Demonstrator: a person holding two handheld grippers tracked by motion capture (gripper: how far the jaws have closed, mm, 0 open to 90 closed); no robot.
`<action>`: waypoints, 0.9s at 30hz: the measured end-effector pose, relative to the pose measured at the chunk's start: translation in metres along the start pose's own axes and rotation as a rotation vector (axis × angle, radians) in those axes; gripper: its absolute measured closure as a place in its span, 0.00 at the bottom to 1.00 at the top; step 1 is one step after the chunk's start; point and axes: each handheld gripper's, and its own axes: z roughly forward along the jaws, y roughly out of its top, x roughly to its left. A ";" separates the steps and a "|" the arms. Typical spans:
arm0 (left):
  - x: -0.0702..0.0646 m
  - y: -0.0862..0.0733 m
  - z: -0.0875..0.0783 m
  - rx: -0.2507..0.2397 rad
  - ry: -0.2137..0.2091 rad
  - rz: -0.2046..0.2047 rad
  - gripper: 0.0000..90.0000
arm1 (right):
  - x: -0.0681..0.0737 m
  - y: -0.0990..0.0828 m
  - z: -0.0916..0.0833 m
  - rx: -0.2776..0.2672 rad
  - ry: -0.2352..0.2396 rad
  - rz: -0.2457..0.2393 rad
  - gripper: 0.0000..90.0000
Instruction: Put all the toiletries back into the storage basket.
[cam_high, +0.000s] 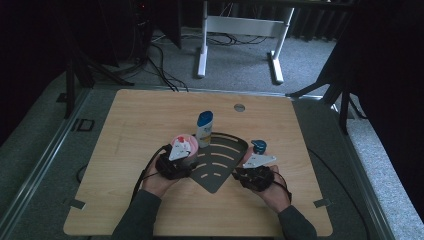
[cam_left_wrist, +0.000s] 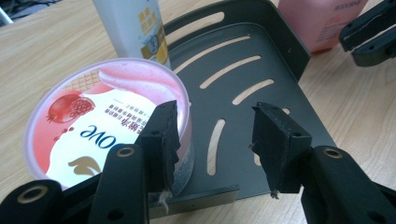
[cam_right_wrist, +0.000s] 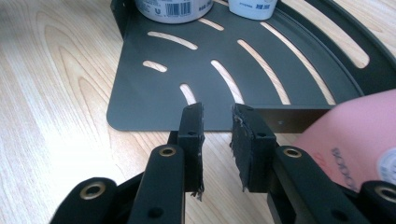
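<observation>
Pink round plastic tub (cam_left_wrist: 112, 121) with a pomegranate-printed lid sat at lower left of the left gripper view, on the edge of the dark slotted quarter-round metal shelf (cam_left_wrist: 261, 60), likely so things could be gathered there. Left gripper (cam_left_wrist: 215, 140) stood half open, one jaw beside the tub's rim, nothing clamped. Right gripper (cam_right_wrist: 217, 140) hovered with jaws narrowly parted and empty at the shelf's corner; a matte pink bottle (cam_right_wrist: 355, 140) lay at lower right.
</observation>
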 end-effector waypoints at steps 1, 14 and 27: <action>0.000 0.000 0.000 0.000 0.000 0.000 0.57 | 0.000 0.000 0.000 0.000 0.000 0.000 0.82; -0.007 -0.008 -0.010 -0.010 -0.006 0.011 0.58 | -0.008 -0.007 -0.011 0.012 -0.012 0.009 0.81; -0.024 -0.020 0.008 0.031 -0.061 0.020 0.59 | -0.016 -0.009 -0.021 0.042 -0.013 0.004 0.80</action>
